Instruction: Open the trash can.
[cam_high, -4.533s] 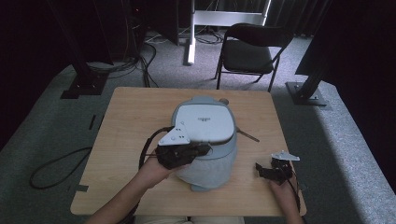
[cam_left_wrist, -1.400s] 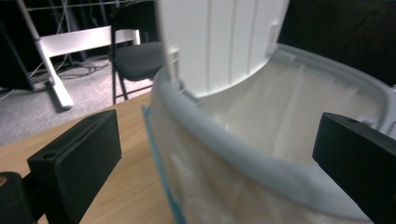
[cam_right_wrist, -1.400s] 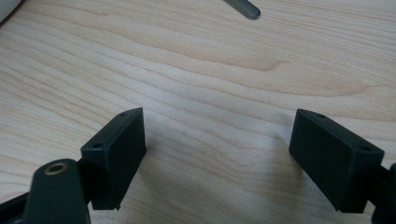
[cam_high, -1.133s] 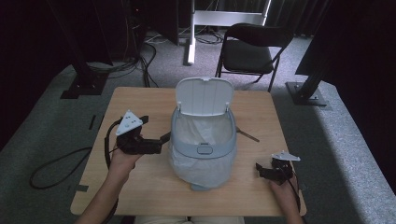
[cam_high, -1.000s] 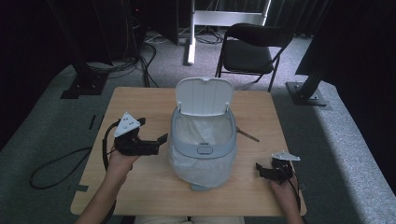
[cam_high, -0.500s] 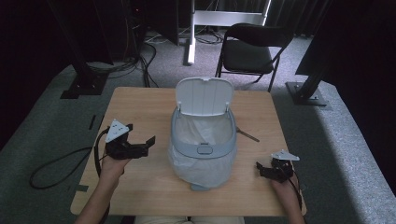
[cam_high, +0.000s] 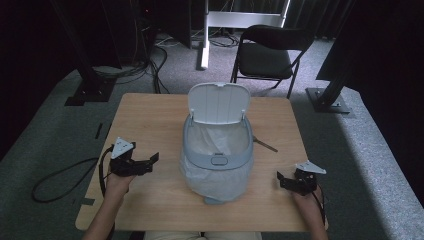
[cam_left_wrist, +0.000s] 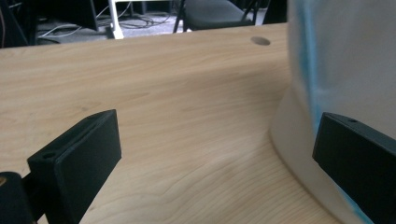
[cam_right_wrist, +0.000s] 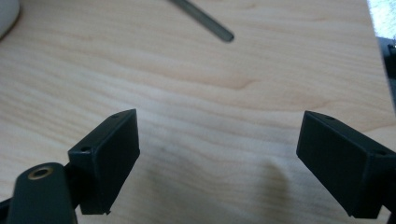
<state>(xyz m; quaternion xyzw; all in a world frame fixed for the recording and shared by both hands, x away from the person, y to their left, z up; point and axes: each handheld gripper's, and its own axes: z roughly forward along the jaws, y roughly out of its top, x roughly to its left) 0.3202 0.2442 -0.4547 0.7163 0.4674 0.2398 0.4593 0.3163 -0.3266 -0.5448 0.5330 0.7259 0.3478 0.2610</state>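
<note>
High view is looking forward and down over the whole table (cam_high: 150, 120). Left gripper view is skimming the tabletop close beside the bin (cam_left_wrist: 336, 70). Right gripper view is facing down, near the table, sharing the bin's edge.

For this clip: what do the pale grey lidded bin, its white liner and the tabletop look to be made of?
Pale grey lidded bin: seemingly moulded plastic, matt, with a smooth rounded rim and a raised one-piece lid.
White liner: likely thin plastic film, translucent, creased and draped over the body under the rim, with a blue tint in the left gripper view.
Tabletop: light wood or wood-look laminate with visible grain; which one is unclear.
</note>
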